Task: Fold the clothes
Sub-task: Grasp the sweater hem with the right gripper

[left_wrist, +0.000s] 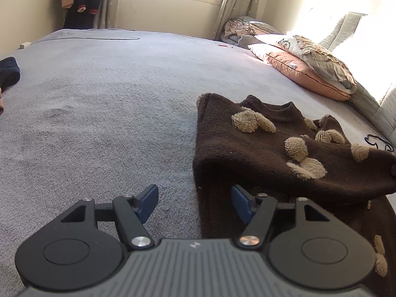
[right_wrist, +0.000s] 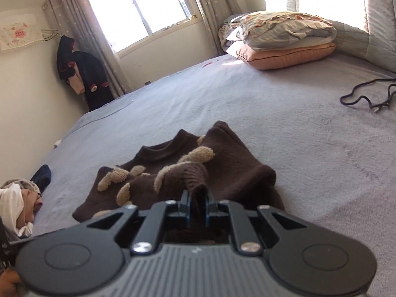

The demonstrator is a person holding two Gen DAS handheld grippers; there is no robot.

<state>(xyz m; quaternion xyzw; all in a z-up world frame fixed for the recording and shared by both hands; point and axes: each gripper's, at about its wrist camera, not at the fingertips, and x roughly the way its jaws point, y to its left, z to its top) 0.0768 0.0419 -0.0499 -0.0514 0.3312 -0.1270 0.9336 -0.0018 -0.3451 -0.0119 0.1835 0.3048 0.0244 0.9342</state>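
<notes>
My right gripper (right_wrist: 197, 204) had its fingers clenched on a fold of the brown sweater (right_wrist: 222, 163); my left gripper (left_wrist: 194, 204) hovered released at the sweater's near edge. The sweater lay half-folded on the grey bed (left_wrist: 104, 94), pillows (right_wrist: 284, 54) well beyond.

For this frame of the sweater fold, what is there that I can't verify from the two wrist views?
- Brown sweater, left wrist view: its right part runs off the frame edge, and the left gripper body covers its near hem.
- Right gripper, right wrist view: its own fingers hide how much of the fold it pinches.
- Clothes pile, right wrist view: cut by the left edge.
- Wall poster: print too small.
</notes>
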